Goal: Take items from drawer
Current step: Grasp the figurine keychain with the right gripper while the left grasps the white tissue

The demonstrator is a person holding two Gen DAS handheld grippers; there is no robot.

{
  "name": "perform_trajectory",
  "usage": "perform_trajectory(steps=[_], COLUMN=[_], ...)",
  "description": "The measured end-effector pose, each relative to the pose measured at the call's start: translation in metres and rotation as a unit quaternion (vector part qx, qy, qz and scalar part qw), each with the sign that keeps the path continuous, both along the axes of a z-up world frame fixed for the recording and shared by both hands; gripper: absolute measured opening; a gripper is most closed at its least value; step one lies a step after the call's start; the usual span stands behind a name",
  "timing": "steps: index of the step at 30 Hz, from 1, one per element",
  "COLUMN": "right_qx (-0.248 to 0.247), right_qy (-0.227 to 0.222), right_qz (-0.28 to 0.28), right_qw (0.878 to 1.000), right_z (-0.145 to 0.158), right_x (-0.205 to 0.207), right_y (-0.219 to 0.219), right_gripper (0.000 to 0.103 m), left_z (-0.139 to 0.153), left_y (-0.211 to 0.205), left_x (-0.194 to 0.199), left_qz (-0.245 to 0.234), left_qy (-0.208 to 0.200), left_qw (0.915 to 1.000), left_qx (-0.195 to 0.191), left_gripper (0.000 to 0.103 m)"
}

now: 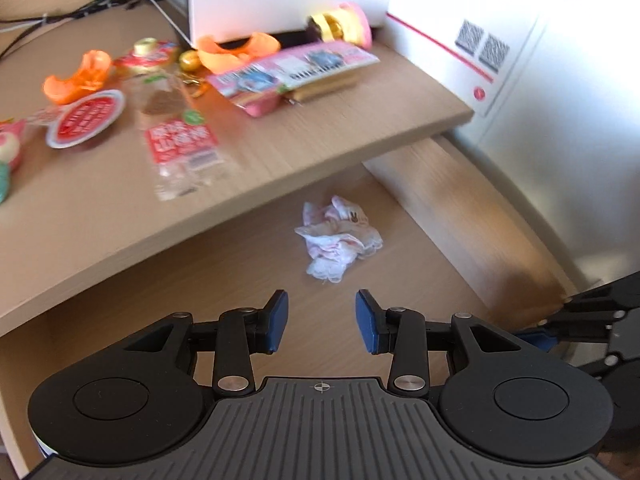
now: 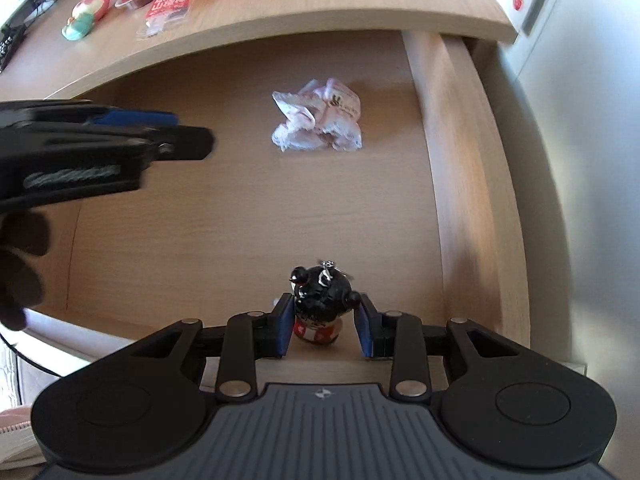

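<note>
gripping upright figurine [image 2: 322, 300] w/ right tool [image 2: 323, 326].

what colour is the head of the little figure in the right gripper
Glossy black, on the small figure held in the right gripper; its base is red and white. Shows best in the right wrist view.

Right gripper [image 2: 323, 326] clamps a black figurine [image 2: 320, 292] above the drawer [image 2: 240, 208].

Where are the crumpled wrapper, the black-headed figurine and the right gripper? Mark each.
crumpled wrapper [image 2: 318, 122]: right wrist view, middle of the wad.
black-headed figurine [image 2: 322, 294]: right wrist view, its glossy head.
right gripper [image 2: 323, 330]: right wrist view, midway between fingertips.
</note>
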State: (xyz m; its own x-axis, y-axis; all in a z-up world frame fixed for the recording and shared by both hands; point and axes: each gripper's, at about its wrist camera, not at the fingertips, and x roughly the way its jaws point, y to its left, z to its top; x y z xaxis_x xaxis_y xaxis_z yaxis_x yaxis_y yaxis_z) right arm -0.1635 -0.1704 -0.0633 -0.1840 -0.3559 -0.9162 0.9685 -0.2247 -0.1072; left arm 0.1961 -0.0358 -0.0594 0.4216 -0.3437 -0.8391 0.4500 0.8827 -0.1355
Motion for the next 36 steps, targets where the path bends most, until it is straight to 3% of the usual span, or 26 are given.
perform_trajectory(steps=[5,11,13,17,25,27,28,29,32,36], right_qx=[-0.027,-0.058,-0.058,-0.059,-0.056,-0.051,-0.048,-0.045,-0.044,-0.049], right_qy=[0.034,0.055,0.058,0.055,0.047,0.045,0.042,0.037,0.034,0.03], right_qz=[0.004,0.01,0.009,0.017,0.022,0.023,0.024,0.024,0.018,0.012], right_qw=[0.999,0.997,0.997,0.997,0.997,0.997,0.998,0.998,0.998,0.998], right_z=[-0.004,-0.005,-0.004,-0.005,-0.016,-0.016,-0.017,-0.017,-0.016,-0.009], right_x=[0.011,0.017,0.017,0.013,0.006,0.005,0.004,0.003,-0.001,-0.002], right_y=[0.014,0.03,0.028,0.023,0.016,0.014,0.012,0.01,0.007,0.002], right_gripper=[0.032,0.031,0.032,0.032,0.032,0.032,0.032,0.032,0.032,0.032], left_z=[-0.016,-0.026,-0.033,-0.054,-0.069,-0.069,-0.069,-0.068,-0.067,-0.052], left_y=[-0.009,-0.025,-0.037,-0.06,-0.061,-0.059,-0.058,-0.057,-0.046,-0.016], left_x=[0.002,0.022,0.029,0.043,0.051,0.053,0.054,0.054,0.051,0.022], left_qz=[0.0,0.056,0.056,0.059,0.07,0.071,0.066,0.058,0.007,-0.006], left_qy=[-0.006,0.006,0.012,0.023,0.018,0.018,0.022,0.034,0.106,0.109], left_qw=[1.0,0.9964,0.9971,0.9978,0.997,0.9972,0.9974,0.9976,0.9941,0.9941], left_qx=[-0.002,-0.064,-0.05,0.021,0.027,0.018,0.017,0.015,-0.022,0.001], left_gripper=[0.041,0.041,0.041,0.041,0.045,0.041,0.028,0.025,0.02,0.018])
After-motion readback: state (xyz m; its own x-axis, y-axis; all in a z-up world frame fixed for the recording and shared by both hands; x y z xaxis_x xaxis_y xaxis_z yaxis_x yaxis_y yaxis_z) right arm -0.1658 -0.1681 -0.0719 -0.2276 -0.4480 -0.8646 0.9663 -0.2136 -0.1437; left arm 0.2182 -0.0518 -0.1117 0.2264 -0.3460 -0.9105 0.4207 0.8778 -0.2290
